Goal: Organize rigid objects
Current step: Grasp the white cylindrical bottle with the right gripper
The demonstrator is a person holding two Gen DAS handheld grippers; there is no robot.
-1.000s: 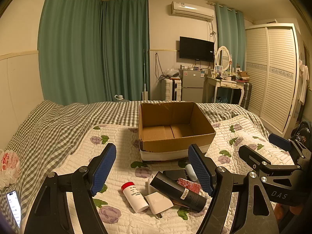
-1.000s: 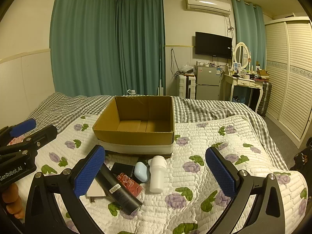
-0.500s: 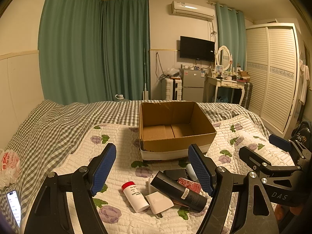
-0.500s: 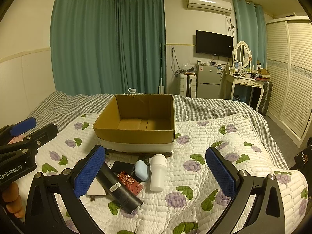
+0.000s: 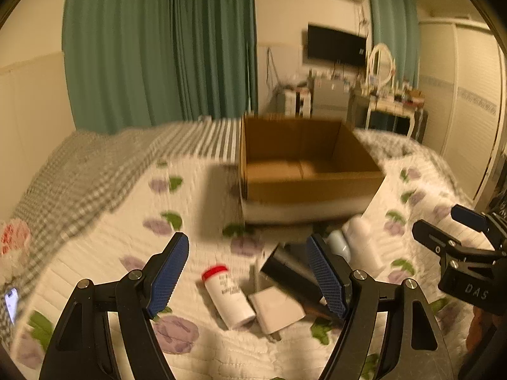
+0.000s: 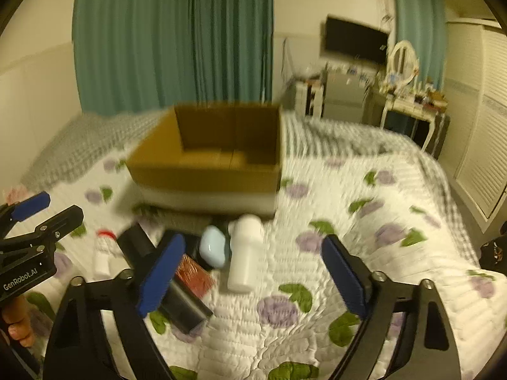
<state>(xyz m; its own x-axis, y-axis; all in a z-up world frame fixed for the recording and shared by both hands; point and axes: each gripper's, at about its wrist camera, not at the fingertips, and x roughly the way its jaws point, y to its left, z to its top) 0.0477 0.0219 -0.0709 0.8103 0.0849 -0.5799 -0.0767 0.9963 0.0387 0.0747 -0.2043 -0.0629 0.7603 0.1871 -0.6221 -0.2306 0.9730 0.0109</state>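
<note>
An open cardboard box sits on the quilted bed. In front of it lies a pile: a white bottle with a red cap, a white charger block, a black cylinder, a red packet, a pale blue oval case and a white bottle. My left gripper is open above the red-capped bottle and the charger. My right gripper is open above the white bottle and the blue case. Both are empty.
A phone and a plastic bag lie at the bed's left edge. Green curtains, a dressing table and a louvred wardrobe stand beyond the bed.
Both grippers have moved forward and down toward the pile, which now appears larger and closer. The view is blurred by motion. Both stay open.
</note>
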